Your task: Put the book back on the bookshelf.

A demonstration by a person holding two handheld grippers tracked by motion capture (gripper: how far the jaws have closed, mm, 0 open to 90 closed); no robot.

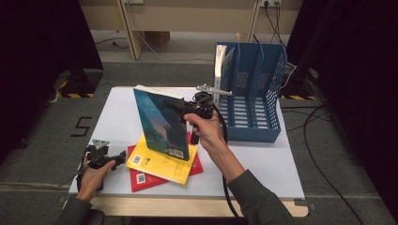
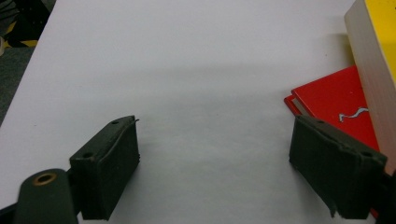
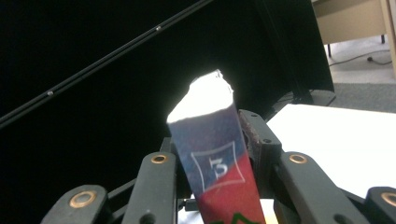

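white table (image 1: 263, 164) | right gripper (image 1: 185, 108) fingers clamped on blue book (image 1: 159, 124) spine | left gripper (image 2: 215, 163) fingers apart

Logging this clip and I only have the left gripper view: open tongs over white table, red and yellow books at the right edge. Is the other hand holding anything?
Observer: Yes. The right tongs are shut on a blue book, held upright above the stack.
Operator: Any marking on that book?
Observer: In the right gripper view its spine carries a white 3 in a square frame.
Operator: Where might it go?
Observer: A blue file rack stands at the table's far right; probably there, though that is a guess.
Operator: Is the rack already in use?
Observer: One book stands in its leftmost slot.
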